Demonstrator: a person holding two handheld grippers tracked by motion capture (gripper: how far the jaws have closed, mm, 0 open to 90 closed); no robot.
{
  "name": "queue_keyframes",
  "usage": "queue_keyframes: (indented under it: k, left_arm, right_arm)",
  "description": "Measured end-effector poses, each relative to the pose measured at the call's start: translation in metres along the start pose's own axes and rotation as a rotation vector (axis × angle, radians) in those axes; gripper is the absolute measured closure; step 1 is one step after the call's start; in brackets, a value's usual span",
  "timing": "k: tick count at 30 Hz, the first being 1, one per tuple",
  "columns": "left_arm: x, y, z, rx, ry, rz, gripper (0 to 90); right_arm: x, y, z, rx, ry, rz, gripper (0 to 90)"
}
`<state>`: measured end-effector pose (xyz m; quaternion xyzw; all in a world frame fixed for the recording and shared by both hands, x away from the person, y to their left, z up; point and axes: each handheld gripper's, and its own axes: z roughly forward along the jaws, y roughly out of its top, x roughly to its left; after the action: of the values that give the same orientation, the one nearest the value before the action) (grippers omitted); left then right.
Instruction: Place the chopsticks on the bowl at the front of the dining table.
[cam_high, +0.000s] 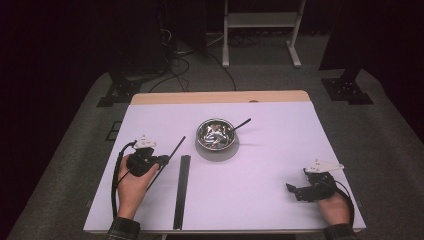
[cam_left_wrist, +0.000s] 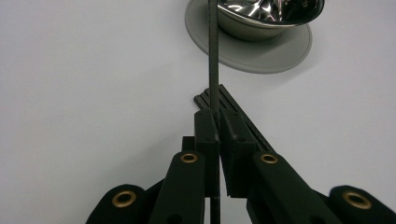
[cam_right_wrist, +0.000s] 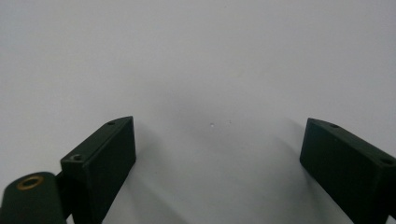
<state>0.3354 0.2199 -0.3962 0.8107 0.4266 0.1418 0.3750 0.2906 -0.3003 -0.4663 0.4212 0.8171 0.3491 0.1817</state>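
Chopstick (cam_left_wrist: 213, 56), thin, black and straight, with a fine matte grain, sits clamped between the fingers (cam_left_wrist: 207, 128) of the left gripper (cam_left_wrist: 218, 116). In the high view the chopstick (cam_high: 169, 158) runs diagonally from beside the person's left hand (cam_high: 131, 184) up toward the bowl (cam_high: 215, 134), its far tip over the tabletop (cam_high: 265, 165) short of the saucer (cam_high: 218, 151). The grip falls partway along the stick, so a length trails behind the fingers and a longer length projects ahead; judged, this lets the tip be aimed at the bowl.

Just beside it lies a bundle of black sticks (cam_high: 182, 190), long, flat-packed and parallel, lengthwise on the tabletop to the right of the left gripper (cam_high: 155, 161). Its near end shows in the left gripper view as ribbed strips (cam_left_wrist: 243, 116) under the fingers. Judged, it is the supply from which single sticks are drawn.

The bowl is polished metal, round, with a crumpled mirror-like reflection inside; another dark stick (cam_high: 240, 124) leans out over its rim at the right. The saucer beneath is flat, grey and matte, wider than the bowl.

The right gripper (cam_high: 300, 190) rests near the right front of the tabletop, well apart from everything, fingers (cam_right_wrist: 109, 158) spread wide with nothing between them over bare white surface; judged, it is idle.
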Motion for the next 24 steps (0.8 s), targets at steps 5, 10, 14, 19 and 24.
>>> queue_keyframes:
  k: [5,10,14,19,24]
  left_arm:
    - [-0.001,0.004,0.003,0.008,-0.005,0.005,86.1]
    - [-0.001,0.009,0.006,0.006,-0.009,0.006,86.1]
    - [-0.001,0.012,0.008,0.008,-0.011,0.004,86.2]
    - [0.0,0.017,0.01,0.016,-0.02,-0.005,86.3]
    - [-0.003,0.025,0.011,0.008,-0.024,-0.004,86.3]
  right_arm:
    - [0.0,0.0,0.0,0.001,0.0,-0.001,9.1]
    - [0.0,0.0,0.0,0.0,0.001,-0.001,9.1]
    - [0.0,0.0,0.0,0.0,0.001,-0.001,9.1]
    - [0.0,0.0,0.0,0.0,0.001,-0.001,9.1]
    - [0.0,0.0,0.0,0.001,0.001,0.0,9.1]
